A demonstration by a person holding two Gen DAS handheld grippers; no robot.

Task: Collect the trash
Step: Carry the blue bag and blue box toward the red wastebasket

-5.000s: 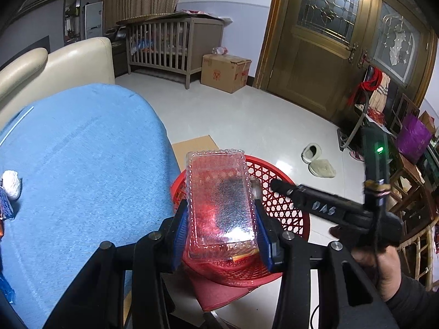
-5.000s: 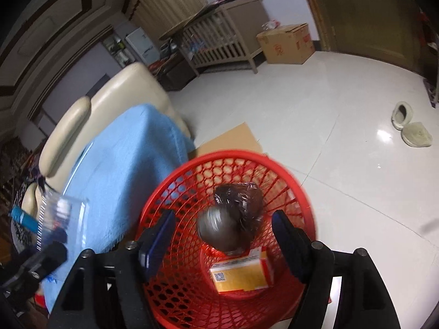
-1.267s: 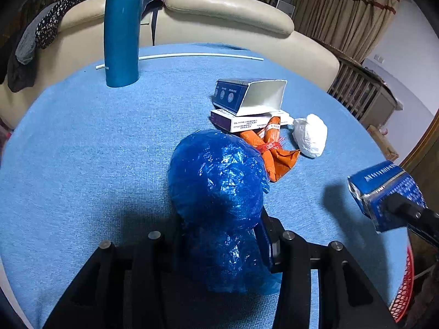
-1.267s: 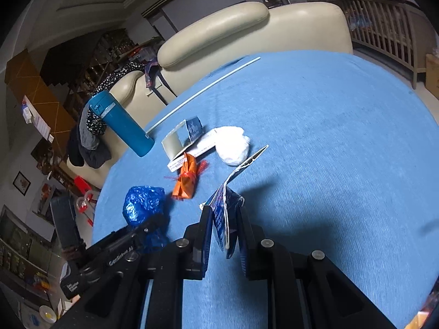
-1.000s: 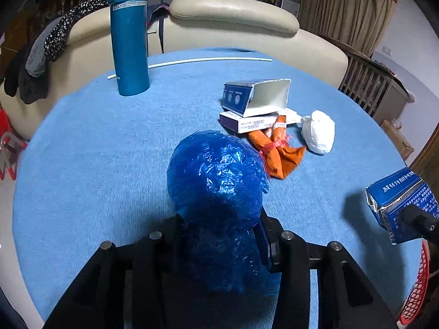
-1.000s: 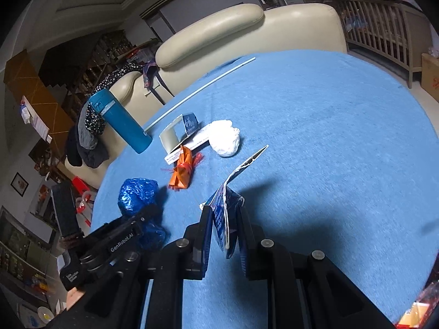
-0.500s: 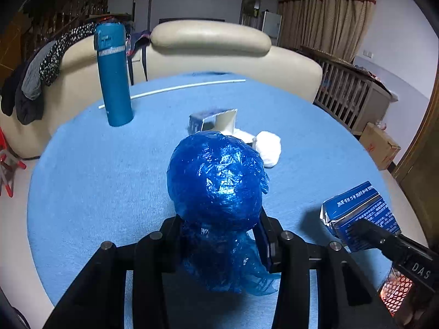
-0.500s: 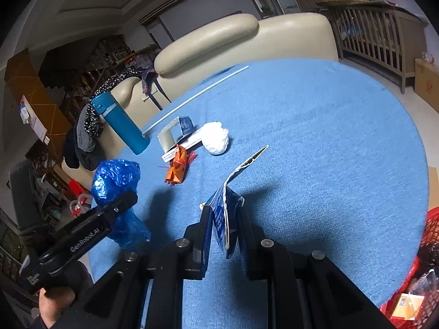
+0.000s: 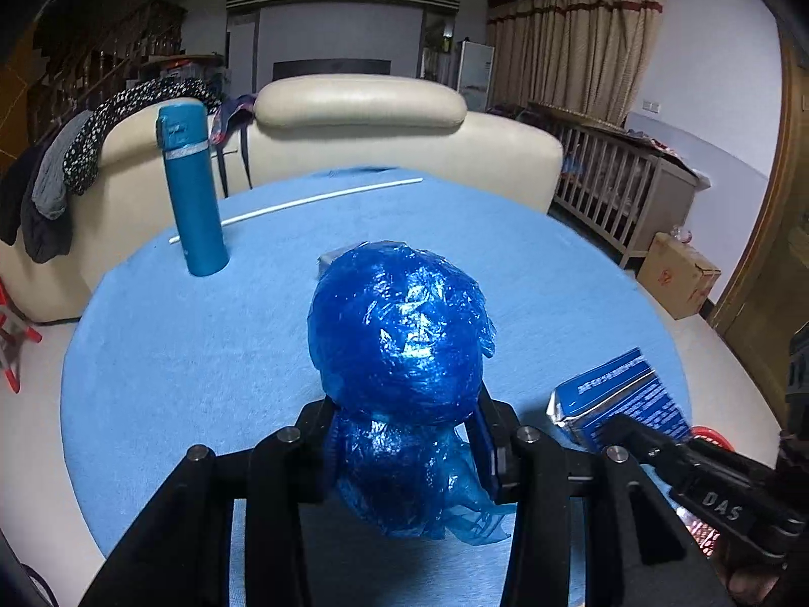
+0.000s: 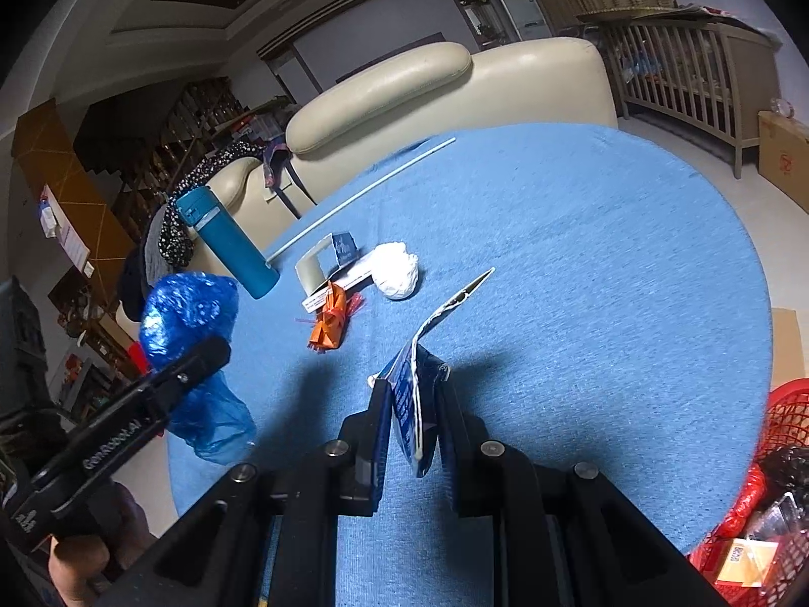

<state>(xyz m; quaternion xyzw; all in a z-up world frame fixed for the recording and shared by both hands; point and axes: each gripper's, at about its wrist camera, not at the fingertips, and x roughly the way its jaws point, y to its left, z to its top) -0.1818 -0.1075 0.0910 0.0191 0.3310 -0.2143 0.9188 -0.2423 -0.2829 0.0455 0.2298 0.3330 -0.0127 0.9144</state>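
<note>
My left gripper point(image 9: 407, 440) is shut on a crumpled blue plastic bag point(image 9: 399, 339), held up above the round blue table point(image 9: 202, 354). The same bag point(image 10: 189, 313) shows at the left of the right wrist view, clear of the tabletop. My right gripper point(image 10: 414, 409) is shut on a flattened blue carton point(image 10: 409, 394), which also appears at lower right in the left wrist view as a blue carton point(image 9: 622, 399). A red mesh basket point(image 10: 773, 495) with trash in it stands below the table's right edge. On the table lie an orange wrapper point(image 10: 331, 321), a white paper wad point(image 10: 397, 270) and an open small box point(image 10: 328, 258).
A teal flask point(image 9: 192, 192) stands upright at the table's far left, with a thin white rod point(image 9: 298, 205) lying behind it. A cream sofa point(image 9: 364, 126) curves round the far side. A wooden crib point(image 9: 622, 187) and a cardboard box point(image 9: 677, 283) stand on the floor at right.
The left gripper has risen with the blue bag, lifting it off the table and hiding the trash pile behind it. The right gripper with the carton has drifted towards the red basket.
</note>
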